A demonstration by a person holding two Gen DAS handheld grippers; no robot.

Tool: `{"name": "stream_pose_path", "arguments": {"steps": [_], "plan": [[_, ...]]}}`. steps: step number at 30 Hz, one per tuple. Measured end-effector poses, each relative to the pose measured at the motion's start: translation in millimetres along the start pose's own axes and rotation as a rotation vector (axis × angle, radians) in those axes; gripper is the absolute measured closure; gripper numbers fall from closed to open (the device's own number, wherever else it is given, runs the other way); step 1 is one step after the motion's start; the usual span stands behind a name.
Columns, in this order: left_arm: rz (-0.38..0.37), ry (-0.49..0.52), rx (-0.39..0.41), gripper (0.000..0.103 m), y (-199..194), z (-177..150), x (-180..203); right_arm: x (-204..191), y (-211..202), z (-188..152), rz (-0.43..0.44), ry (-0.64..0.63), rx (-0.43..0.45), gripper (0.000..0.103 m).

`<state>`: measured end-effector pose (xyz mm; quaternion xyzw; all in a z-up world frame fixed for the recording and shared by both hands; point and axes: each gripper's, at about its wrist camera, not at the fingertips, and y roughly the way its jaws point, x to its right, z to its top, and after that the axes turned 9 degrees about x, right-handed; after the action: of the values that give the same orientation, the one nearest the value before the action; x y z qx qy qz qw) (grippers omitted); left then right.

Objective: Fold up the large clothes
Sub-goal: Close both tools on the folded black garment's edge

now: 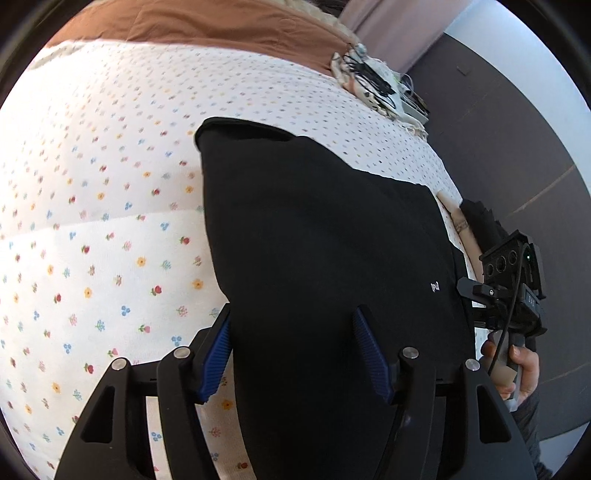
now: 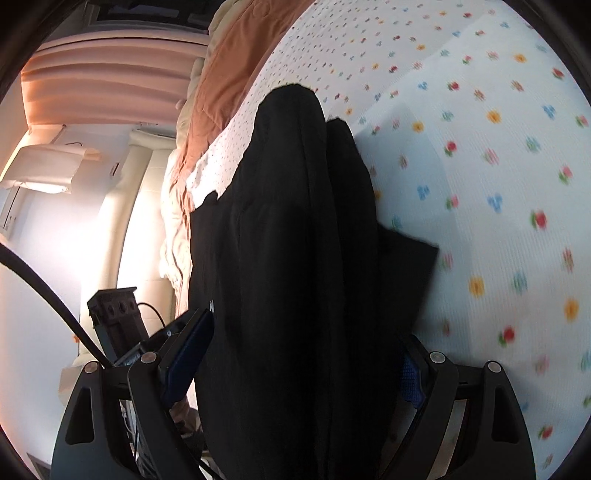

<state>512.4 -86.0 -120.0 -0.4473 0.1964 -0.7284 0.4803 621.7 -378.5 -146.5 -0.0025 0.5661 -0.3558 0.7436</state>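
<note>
Black cloth garment (image 1: pixel 317 258), large and folded into a thick bundle, lies on a white bedsheet dotted with small coloured flowers (image 1: pixel 103 206), near the bed's edge. The left gripper (image 1: pixel 291 354) has its blue ribbed pads apart with the garment's edge passing between them; whether the pads press the fabric cannot be told. The right gripper (image 2: pixel 299 354) stands wide, black fabric filling the gap between its jaws, its grip likewise unclear. A brown quilted blanket (image 1: pixel 207 26) lies at the far end of the bed.
</note>
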Motion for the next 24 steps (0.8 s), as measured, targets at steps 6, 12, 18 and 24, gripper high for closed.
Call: {"name": "stream_pose_path", "arguments": {"steps": [6, 12, 18, 24], "plan": [[-0.055, -0.229, -0.029, 0.038, 10.9, -6.9, -42.9, 2.3, 14.0, 4.3, -0.044, -0.011, 0.029, 0.054], [-0.115, -0.319, -0.036, 0.038, 22.1, -10.3, -47.9, -7.0, 24.4, -0.1, -0.054, -0.022, 0.043, 0.065], [-0.146, -0.285, -0.004, 0.042, 0.6, -5.7, -32.2, -32.8, 12.6, -9.3, -0.034, -0.084, 0.093, 0.084], [-0.174, -0.227, 0.050, 0.043, -32.8, 0.7, -9.1, -61.9, -2.6, -25.2, -0.027, -0.167, 0.138, 0.087]]}}
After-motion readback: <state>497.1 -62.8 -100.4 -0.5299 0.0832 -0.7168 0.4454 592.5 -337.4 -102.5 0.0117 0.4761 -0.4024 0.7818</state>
